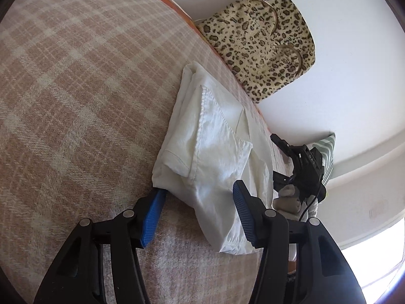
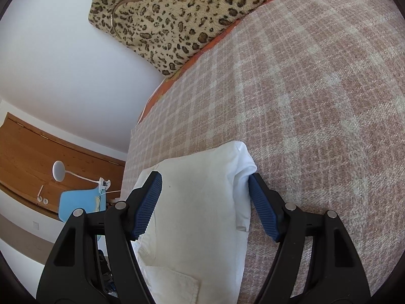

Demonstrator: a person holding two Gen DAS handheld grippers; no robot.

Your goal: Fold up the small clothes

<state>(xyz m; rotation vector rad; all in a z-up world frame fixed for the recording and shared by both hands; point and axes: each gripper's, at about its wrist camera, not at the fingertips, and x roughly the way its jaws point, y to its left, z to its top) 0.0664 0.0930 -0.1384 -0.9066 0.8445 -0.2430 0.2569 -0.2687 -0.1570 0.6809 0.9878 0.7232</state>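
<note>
A white garment lies folded on the pink plaid blanket, close to its edge by the wall. My left gripper straddles its near end with the jaws apart. The left blue pad has its tip tucked under the cloth's corner, and the right pad rests on top of the cloth. My right gripper straddles the same white garment from the other end, jaws wide, pads at the cloth's sides without pinching it. In the left wrist view the right gripper shows as black parts beyond the garment.
A leopard-print bag leans on the white wall behind the bed. A green striped cushion and a grey cloth bundle sit by the bed's edge. An orange sheet shows under the blanket. A blue chair and a white lamp stand beside the bed.
</note>
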